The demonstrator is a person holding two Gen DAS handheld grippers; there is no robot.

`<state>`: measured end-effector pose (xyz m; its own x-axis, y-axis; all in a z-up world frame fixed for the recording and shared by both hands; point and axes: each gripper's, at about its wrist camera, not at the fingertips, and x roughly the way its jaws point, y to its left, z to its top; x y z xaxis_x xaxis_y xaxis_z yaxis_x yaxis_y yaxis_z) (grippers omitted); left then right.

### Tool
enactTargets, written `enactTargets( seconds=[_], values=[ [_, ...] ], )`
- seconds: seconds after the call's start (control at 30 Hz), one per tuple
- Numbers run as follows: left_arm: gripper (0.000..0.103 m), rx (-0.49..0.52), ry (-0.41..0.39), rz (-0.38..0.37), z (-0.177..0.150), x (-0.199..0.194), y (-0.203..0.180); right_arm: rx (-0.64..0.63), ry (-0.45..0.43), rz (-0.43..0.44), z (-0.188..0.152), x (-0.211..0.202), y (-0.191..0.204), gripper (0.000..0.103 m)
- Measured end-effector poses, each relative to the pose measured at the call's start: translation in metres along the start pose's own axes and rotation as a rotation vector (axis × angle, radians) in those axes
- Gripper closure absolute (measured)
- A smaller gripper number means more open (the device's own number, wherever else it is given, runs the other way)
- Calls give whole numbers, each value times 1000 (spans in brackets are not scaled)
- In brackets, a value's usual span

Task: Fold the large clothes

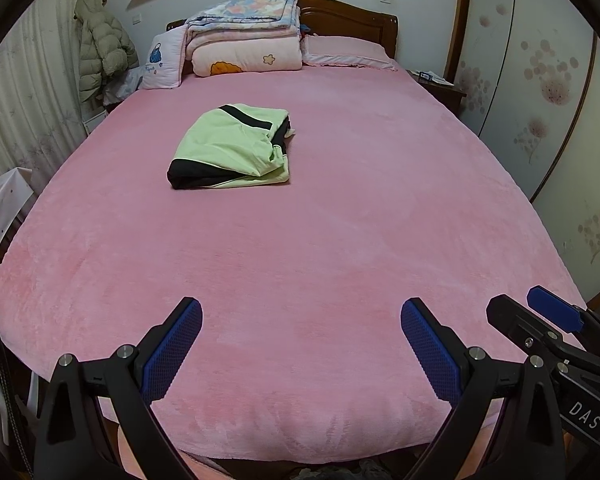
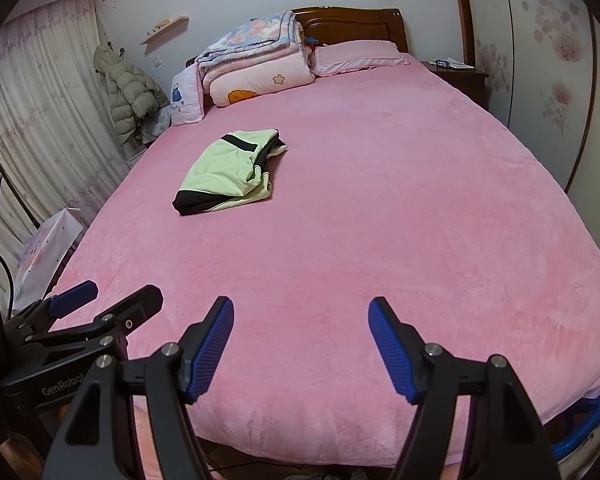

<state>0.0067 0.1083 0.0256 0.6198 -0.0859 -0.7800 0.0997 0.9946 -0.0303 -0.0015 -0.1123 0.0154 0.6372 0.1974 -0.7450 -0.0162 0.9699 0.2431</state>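
A light green garment with black bands (image 1: 230, 148) lies folded into a compact bundle on the pink bed (image 1: 300, 240), left of the middle. It also shows in the right wrist view (image 2: 230, 170). My left gripper (image 1: 301, 312) is open and empty above the foot of the bed, far from the garment. My right gripper (image 2: 301, 312) is open and empty, beside the left one. The right gripper also shows at the right edge of the left wrist view (image 1: 528, 312). The left gripper shows at the left edge of the right wrist view (image 2: 112, 296).
Folded quilts (image 1: 246, 36) and a pink pillow (image 1: 344, 52) lie at the wooden headboard (image 1: 352, 16). A puffer jacket (image 1: 100, 48) hangs by the curtain at left. A nightstand (image 1: 440, 88) and a wardrobe (image 1: 540, 80) stand at right. A white bag (image 2: 44, 248) stands left of the bed.
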Motion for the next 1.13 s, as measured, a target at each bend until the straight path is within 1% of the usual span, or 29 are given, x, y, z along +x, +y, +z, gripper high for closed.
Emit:
enactTargets(
  seconds=[0.8, 1.13],
  values=[
    [4, 6, 12, -12, 1, 6, 5, 5, 5, -2, -3, 1, 1, 33],
    [4, 5, 19, -12, 1, 9, 8, 9, 13, -4, -11, 8, 4, 33]
  ],
)
